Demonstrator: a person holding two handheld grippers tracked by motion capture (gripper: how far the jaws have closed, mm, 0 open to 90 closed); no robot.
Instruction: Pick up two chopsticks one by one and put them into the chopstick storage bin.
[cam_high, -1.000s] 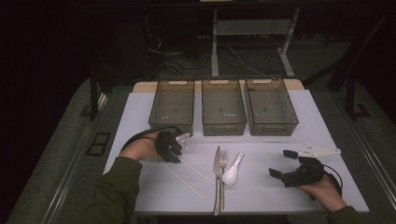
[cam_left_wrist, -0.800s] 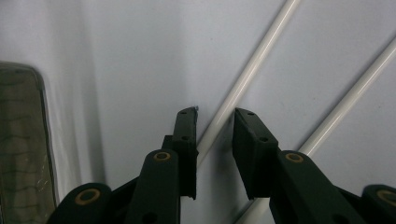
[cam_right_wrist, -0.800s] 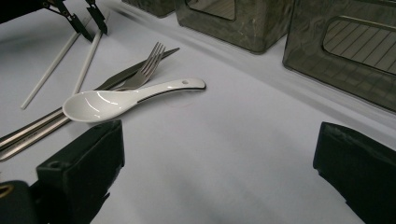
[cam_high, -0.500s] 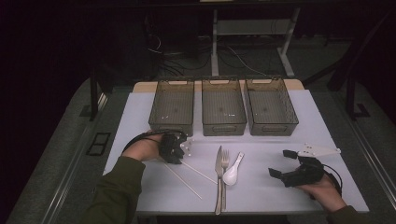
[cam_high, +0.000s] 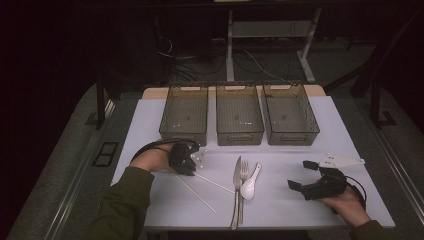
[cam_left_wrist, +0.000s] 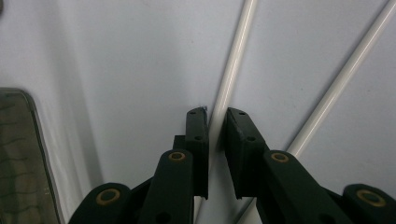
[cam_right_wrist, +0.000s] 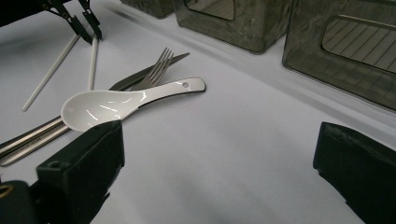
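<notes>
My left claw (cam_left_wrist: 215, 133) has just been closing, and its black jaws now straddle one white chopstick (cam_left_wrist: 232, 79) lying flat on the table (cam_high: 320, 130); a sliver of gap shows at each pad, so I judge the stick framed but not yet pinched. That puts me at the start of a pick-up, probably to sort it into a bin. The second chopstick (cam_left_wrist: 343, 79) lies just beside it, slanting away. Both are thin, smooth, round plastic rods. My right claw (cam_high: 305, 182) rests on the table with its jaws released wide, holding nothing. Between my hands lie a glossy white ceramic spoon (cam_right_wrist: 121, 102) resting over a steel fork (cam_right_wrist: 156, 70) and knife (cam_high: 236, 175). Three smoky, see-through rectangular bins (cam_high: 240, 137) stand in a row at the far side.
</notes>
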